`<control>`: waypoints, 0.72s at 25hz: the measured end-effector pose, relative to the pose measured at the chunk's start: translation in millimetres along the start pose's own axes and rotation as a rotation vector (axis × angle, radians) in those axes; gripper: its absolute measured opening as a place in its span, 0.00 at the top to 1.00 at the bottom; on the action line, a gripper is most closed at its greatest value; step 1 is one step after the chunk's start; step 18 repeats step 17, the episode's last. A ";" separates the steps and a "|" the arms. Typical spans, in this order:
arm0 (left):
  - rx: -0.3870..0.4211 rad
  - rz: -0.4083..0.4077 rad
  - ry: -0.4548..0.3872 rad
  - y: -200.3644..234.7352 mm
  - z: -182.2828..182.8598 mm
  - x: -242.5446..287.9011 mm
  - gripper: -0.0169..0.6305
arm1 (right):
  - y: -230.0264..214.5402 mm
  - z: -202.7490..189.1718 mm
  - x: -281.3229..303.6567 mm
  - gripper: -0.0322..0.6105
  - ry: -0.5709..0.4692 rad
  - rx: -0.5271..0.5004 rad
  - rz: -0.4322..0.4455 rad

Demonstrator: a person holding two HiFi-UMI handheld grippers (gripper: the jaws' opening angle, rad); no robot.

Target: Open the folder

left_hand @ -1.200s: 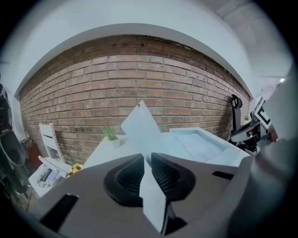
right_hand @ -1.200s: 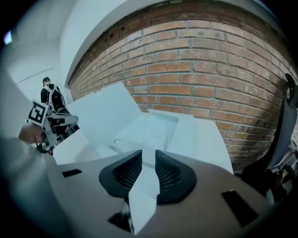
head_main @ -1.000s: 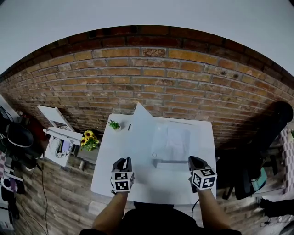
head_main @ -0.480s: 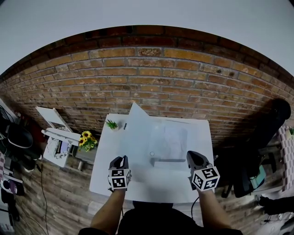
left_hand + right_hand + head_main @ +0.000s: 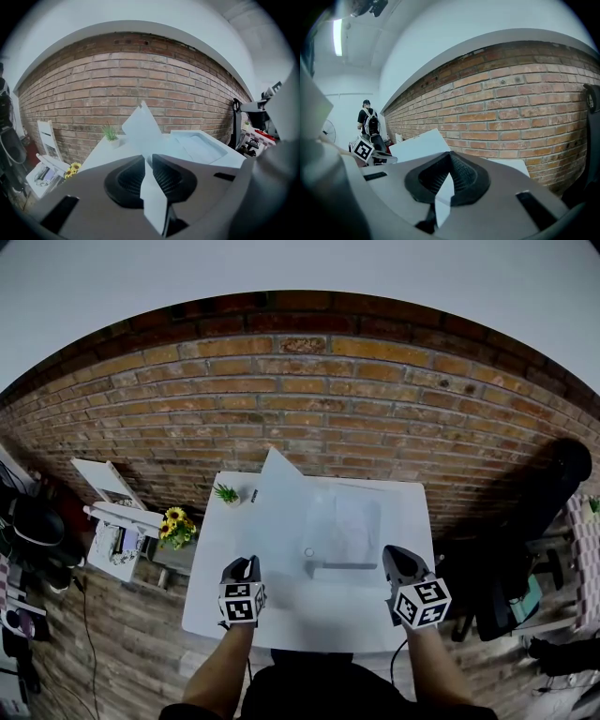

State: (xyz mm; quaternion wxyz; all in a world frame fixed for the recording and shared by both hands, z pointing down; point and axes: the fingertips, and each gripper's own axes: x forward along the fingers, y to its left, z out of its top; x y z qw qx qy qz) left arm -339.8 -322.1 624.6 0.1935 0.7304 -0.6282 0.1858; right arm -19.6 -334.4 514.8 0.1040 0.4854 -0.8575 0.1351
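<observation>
A brick wall (image 5: 309, 399) runs behind the white table (image 5: 208, 563), and the pale, see-through folder (image 5: 345, 526) lies open across the middle of the table, from the far edge to near the front one. Its cover (image 5: 278, 507) stands up from the folder's left side as a tilted flap. The flap looks a little broader than a second ago, and its top corner now lies slightly further left against the bricks. The right gripper's marker cube also shows a touch larger and nearer the camera than it did then, while the left gripper sits about where it was. Both bare forearms reach forward from the lower edge of the head view, roughly parallel, and each gripper points away from the person and slopes down toward the table. The left gripper (image 5: 246, 564) is at the folder's near left corner. Its jaws are nearly together and pinch the cover's lower edge, which runs up between them. The right gripper (image 5: 395, 555) is at the near right corner, its jaws pressed tight on a thin white leaf (image 5: 445, 194) of the folder. A small potted plant (image 5: 228, 494) stands at the table's far left corner, well apart from both grippers. Sunflowers (image 5: 175, 526) sit lower down beside the table.
</observation>
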 end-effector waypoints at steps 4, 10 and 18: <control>0.004 -0.006 -0.002 -3.1 5.2 1.0 0.88 | 5.9 -5.9 1.9 0.93 0.009 0.004 0.015; -0.019 -0.003 0.000 -0.8 8.1 3.4 0.88 | 13.3 -9.0 6.1 0.93 0.018 0.001 0.034; -0.024 -0.017 -0.027 -9.7 13.3 1.4 0.88 | 12.9 -9.9 6.5 0.93 0.015 -0.016 0.031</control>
